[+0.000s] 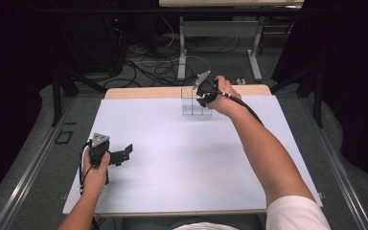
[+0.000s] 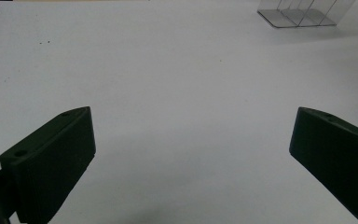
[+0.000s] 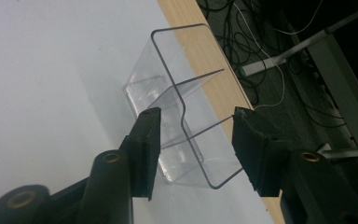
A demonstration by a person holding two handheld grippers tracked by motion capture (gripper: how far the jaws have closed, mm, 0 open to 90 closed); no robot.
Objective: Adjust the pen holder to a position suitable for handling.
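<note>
While the right gripper hangs over the clear plastic holder at the far edge of the table, its jaws stand apart, straddling the near compartment wall without visibly touching it. The holder stands upright on the white sheet, close beside the bare wooden strip, with thin dividers inside. The left gripper rests near the left front of the table, jaws wide apart, holding nothing; the holder appears well off from it.

Judgement: the step is the grasp. Centre the jaws so one thin wall lies squarely between the pads, go low enough for a firm bite, then close slowly. Clear plastic is slick and light, so a skewed closing would likely tip or slide it.
</note>
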